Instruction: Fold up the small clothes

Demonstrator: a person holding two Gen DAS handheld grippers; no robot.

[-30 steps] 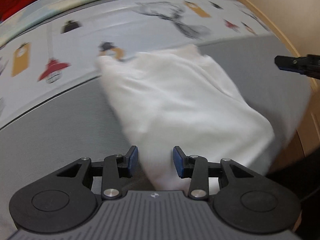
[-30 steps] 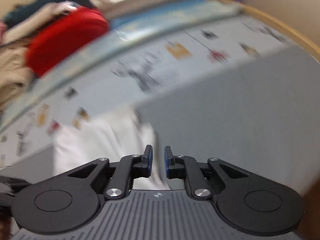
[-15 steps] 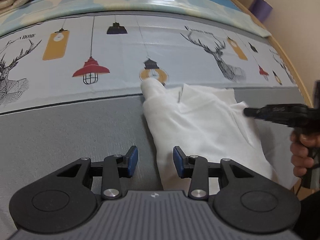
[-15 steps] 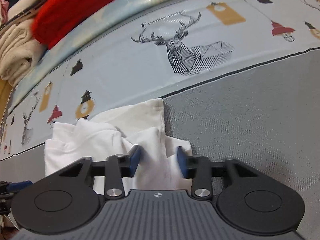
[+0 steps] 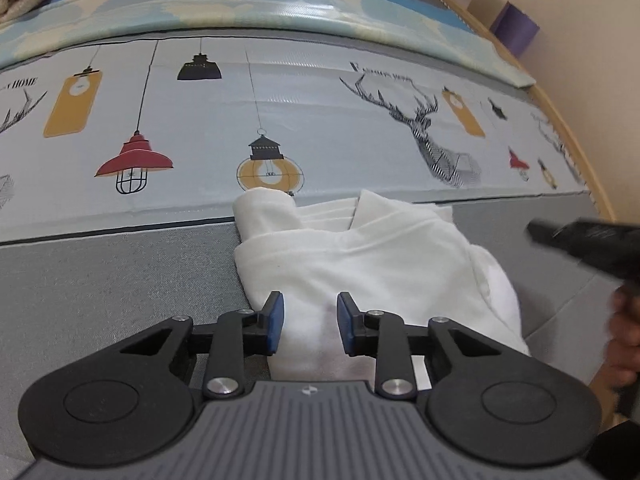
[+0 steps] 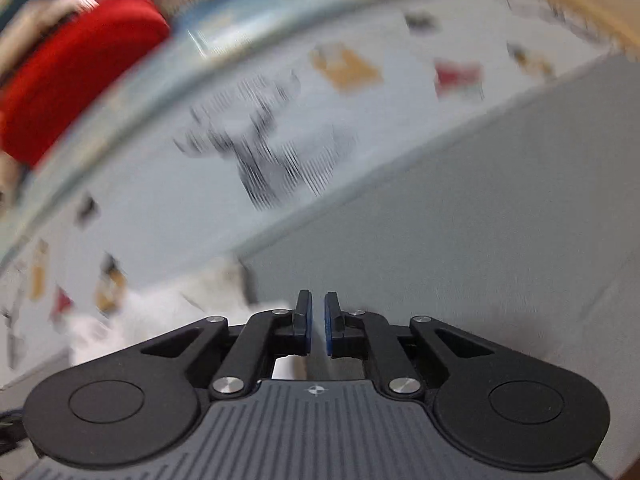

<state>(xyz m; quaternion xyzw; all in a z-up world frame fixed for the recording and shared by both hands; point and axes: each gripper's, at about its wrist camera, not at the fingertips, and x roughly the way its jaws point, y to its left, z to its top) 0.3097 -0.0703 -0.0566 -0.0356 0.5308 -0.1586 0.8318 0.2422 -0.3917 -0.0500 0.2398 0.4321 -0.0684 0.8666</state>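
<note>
Grey mat point(image 5: 100, 280) fills the near ground, laid flat as the working surface; behind it runs a pale printed sheet point(image 5: 320, 128) with lamps and stag heads, and beyond that a red bundle point(image 6: 76, 68) among other stacked cloth (blurred in the right wrist view, so no more to tell).

White garment point(image 5: 360, 264) lies rumpled on the mat, its far end lapping the seam where mat meets printed sheet. One part stands up in a rolled hump at the far left, and folded edges show beside it. Not yet a tidy fold, by my reading: layers sit askew.

Left gripper point(image 5: 310, 322) hangs over the garment's near end, blue pads apart with white cloth showing between them. The jaws have just been closing in. Pads do not appear to press the cloth yet, so I judge this a pinch being set up, not a hold.

Right gripper point(image 6: 316, 322) has its pads drawn nearly together, a thin gap left and nothing visible in it. It sits just off the garment's right edge, over bare mat; in the left wrist view it shows as a dark blur held by a hand point(image 5: 626, 332).
</note>
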